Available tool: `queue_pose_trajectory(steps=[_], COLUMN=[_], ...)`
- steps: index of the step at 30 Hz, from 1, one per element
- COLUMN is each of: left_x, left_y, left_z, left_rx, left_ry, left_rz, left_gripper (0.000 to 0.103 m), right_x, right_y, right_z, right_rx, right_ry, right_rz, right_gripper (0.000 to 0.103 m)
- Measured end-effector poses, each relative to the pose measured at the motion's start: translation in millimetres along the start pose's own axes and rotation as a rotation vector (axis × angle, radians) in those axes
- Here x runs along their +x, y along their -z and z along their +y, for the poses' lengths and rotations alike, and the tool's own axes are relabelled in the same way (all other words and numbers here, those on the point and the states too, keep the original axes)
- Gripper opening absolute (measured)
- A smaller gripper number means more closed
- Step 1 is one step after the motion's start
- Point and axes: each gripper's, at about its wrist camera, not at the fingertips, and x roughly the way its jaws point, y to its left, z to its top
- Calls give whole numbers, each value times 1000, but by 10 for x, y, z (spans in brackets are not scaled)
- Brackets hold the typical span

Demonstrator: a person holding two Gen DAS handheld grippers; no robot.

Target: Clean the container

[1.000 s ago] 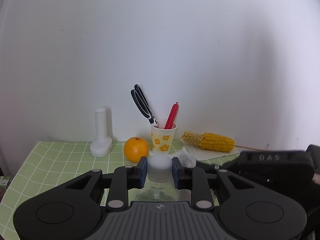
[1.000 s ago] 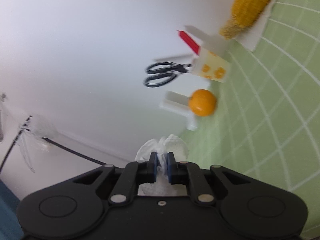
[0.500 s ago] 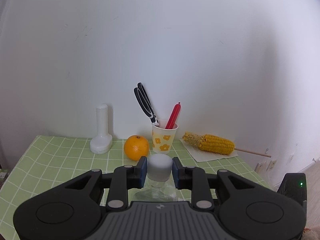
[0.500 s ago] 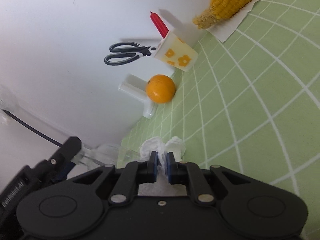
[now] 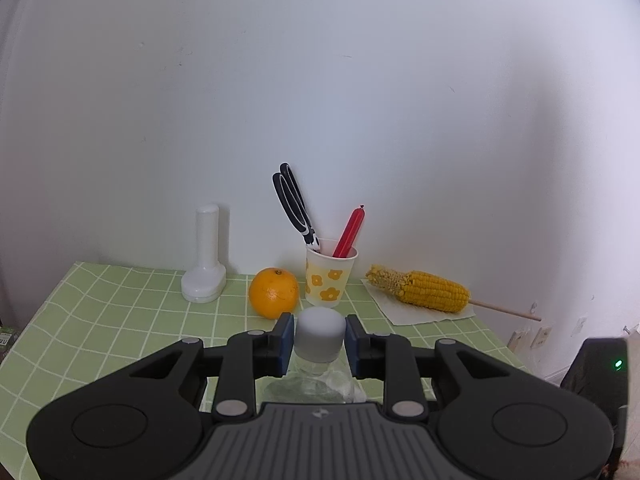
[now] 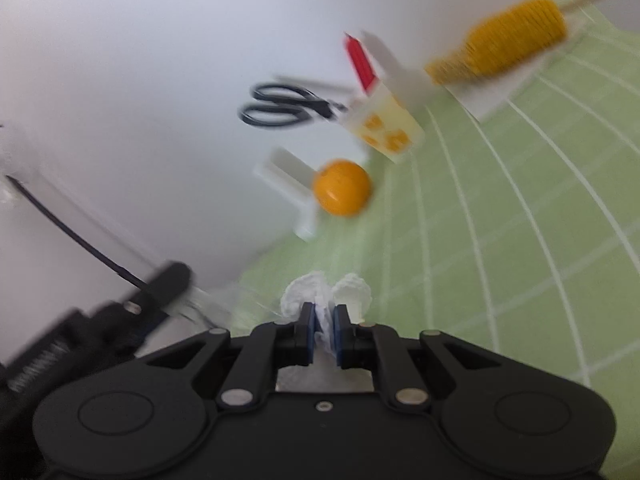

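My left gripper [image 5: 319,338] is shut on a clear plastic bottle with a pale grey cap [image 5: 319,334], held upright above the green checked table [image 5: 120,308]; the bottle's body is mostly hidden behind the gripper. My right gripper [image 6: 324,322] is shut on a crumpled white tissue [image 6: 352,292]. In the blurred, tilted right wrist view the left gripper and the clear bottle [image 6: 196,300] show at the lower left, close to the tissue but apart from it.
Against the white wall stand a white plastic bottle-shaped object [image 5: 205,260], an orange [image 5: 274,292], a flowered paper cup [image 5: 330,276] with black scissors [image 5: 294,204] and a red stick, and a corn cob [image 5: 424,292] on a napkin.
The right gripper's view has swung and blurred; it has shifted beside the left gripper with the tissue. The left gripper has lifted slightly and still grips the bottle.
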Motion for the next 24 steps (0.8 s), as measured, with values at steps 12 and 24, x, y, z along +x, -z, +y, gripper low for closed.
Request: queue_pose_trajectory(steps=[12,24], left_x=[5,14], left_y=[36,53], left_z=[39,-13], left_rx=[-16,-22], left_ry=[3,-4], left_rz=[11,11], left_gripper=[29,29], right_x=[-89,-158], right_y=[-55,-79], right_z=[110,34], right_rx=[46,177], right_ry=[-98,-200], right_rz=[-56,-74], right_gripper=[10,10])
